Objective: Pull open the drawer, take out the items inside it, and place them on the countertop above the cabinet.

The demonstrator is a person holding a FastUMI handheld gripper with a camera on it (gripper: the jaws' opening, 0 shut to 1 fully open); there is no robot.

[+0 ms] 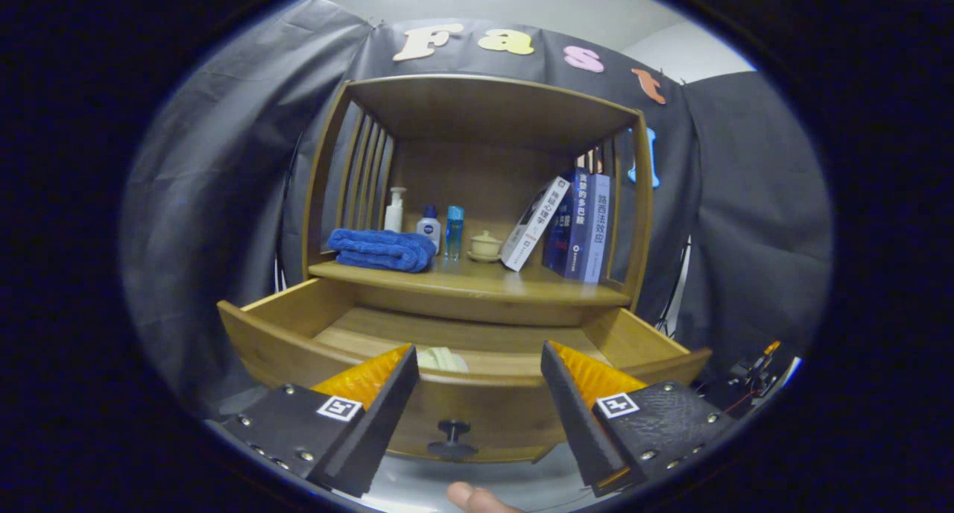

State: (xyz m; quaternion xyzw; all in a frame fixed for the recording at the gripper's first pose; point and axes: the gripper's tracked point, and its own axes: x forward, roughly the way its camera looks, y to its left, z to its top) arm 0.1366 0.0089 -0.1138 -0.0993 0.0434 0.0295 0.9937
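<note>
The tongs (477, 379) are spread wide and they pinch nothing; the gap between the two fingers is empty. The drawer (298, 315) is already pulled open, just ahead of the fingers, and its dark knob (452, 437) sits low between them. Inside the drawer, just beyond the left finger, a pale folded item (444, 359) looks over the front wall. Only its top is visible, so I cannot tell what it is or whether more items lie behind the wall.

What could go wrong, as I judge it:
- The drawer's front wall stands between the tongs and the item. A straight forward reach would probably strike this wall and push the drawer shut.
- The item seems soft and flat. The fingers may catch only one layer, and it may unfold or slip on the way up.
- The counter (477, 283) beyond the drawer is already crowded and has a roof above it. A careless placing could knock over a bottle or the leaning book.

The count on the counter, beyond the fingers:
- one blue folded towel (381, 249)
- three bottles (428, 226)
- one small lidded cup (485, 244)
- about three books (577, 226), one of them leaning
- in the drawer, one item that I can see

A fingertip (473, 496) of the person shows below the knob.
</note>
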